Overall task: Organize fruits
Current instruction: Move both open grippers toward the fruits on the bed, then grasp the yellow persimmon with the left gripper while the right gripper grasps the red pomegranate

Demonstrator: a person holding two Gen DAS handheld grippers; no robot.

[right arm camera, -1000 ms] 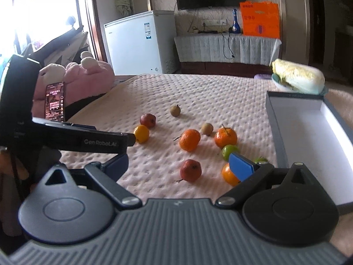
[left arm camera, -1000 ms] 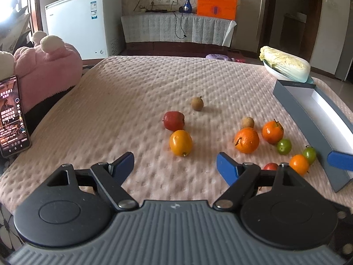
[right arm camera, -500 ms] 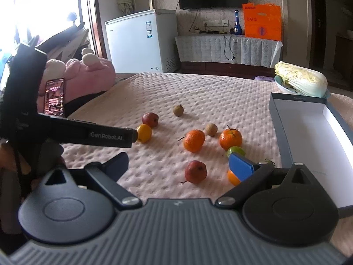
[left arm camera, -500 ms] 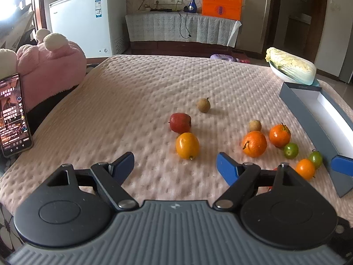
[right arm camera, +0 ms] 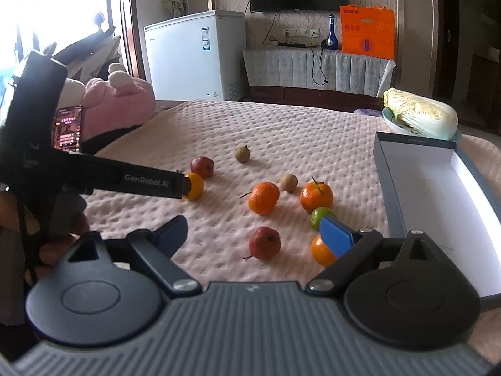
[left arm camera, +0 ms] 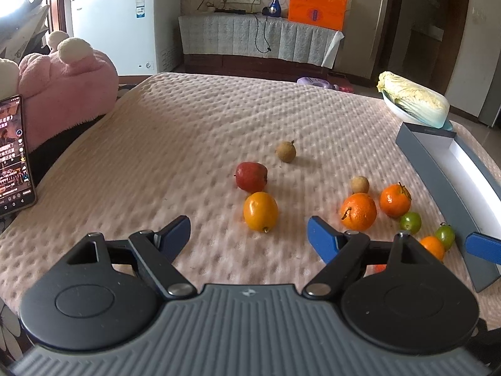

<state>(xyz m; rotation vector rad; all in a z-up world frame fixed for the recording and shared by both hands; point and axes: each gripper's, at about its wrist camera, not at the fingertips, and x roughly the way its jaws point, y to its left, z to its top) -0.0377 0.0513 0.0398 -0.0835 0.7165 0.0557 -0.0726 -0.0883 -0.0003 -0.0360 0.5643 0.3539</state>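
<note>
Several fruits lie on the pink quilted cover [left arm camera: 188,144]. My left gripper [left arm camera: 249,235] is open, and a yellow-orange fruit [left arm camera: 260,211] lies just ahead of its gap, with a red apple [left arm camera: 251,176] behind it. My right gripper [right arm camera: 253,235] is open with its jaws closing; a second red apple [right arm camera: 264,242] sits between its fingers, untouched. Oranges [right arm camera: 263,197] [right arm camera: 316,195], a green fruit [right arm camera: 321,216] and small brown fruits [right arm camera: 242,154] lie farther on. A small orange [right arm camera: 321,250] is partly hidden by the right gripper's blue finger [right arm camera: 336,238].
An open grey box with a white inside [right arm camera: 383,181] stands on the right. A cabbage on a plate [right arm camera: 419,117] sits behind it. A lit phone [left arm camera: 12,153] and a pink plush toy [left arm camera: 62,94] are at the left edge. A hand [right arm camera: 62,219] holds the left gripper.
In the right wrist view the right gripper's fingers have drawn slightly closer together. The left gripper's tip has edged forward and now overlaps the yellow-orange fruit.
</note>
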